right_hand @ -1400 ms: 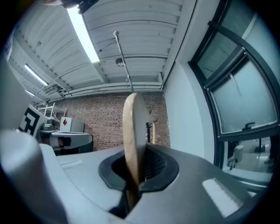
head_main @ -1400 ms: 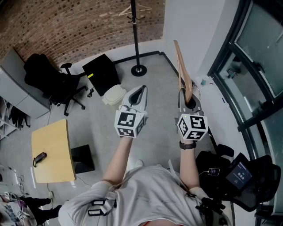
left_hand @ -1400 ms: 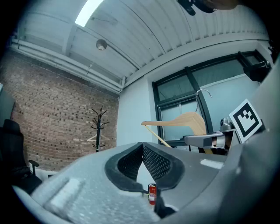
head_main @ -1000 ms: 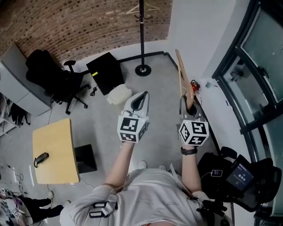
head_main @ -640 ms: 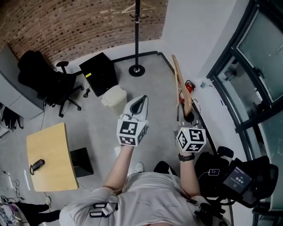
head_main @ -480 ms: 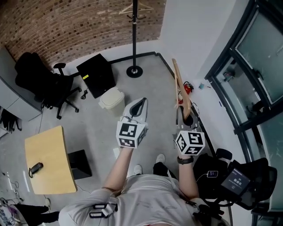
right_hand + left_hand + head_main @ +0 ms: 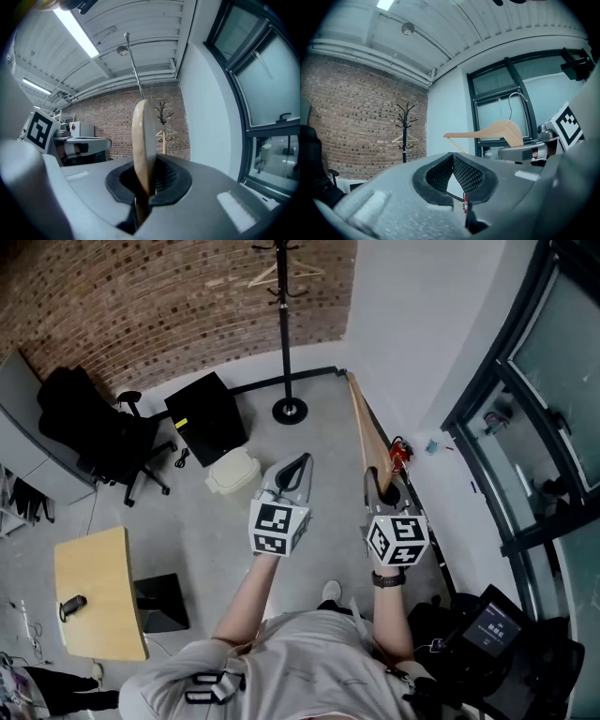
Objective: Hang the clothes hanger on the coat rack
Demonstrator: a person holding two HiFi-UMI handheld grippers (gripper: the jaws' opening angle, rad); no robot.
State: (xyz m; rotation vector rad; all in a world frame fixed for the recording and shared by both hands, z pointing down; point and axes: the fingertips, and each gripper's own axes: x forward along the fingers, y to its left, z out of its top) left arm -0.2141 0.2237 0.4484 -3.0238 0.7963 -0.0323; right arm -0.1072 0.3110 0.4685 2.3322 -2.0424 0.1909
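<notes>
My right gripper (image 7: 379, 486) is shut on a wooden clothes hanger (image 7: 366, 427), which stands upright on edge and reaches forward from the jaws. In the right gripper view the hanger (image 7: 142, 145) rises out of the closed gripper (image 7: 143, 190), its wire hook (image 7: 134, 65) pointing up. The black coat rack (image 7: 281, 324) stands ahead at the brick wall, with another pale hanger (image 7: 272, 276) on it. My left gripper (image 7: 300, 465) is level beside the right one, shut and empty. In the left gripper view the gripper (image 7: 453, 159) faces the coat rack (image 7: 405, 129), and the held hanger (image 7: 487, 133) is at the right.
A black cabinet (image 7: 208, 404) and a white bin (image 7: 234, 471) stand left of the rack's base (image 7: 289, 411). A black office chair (image 7: 94, 432) and a wooden table (image 7: 94, 592) lie further left. A white wall and dark-framed windows (image 7: 525, 409) run along the right.
Both grippers have moved forward across the room towards the coat rack, and its base sits nearer in the head view. The right gripper still holds the hanger, which now leans more to the left.
</notes>
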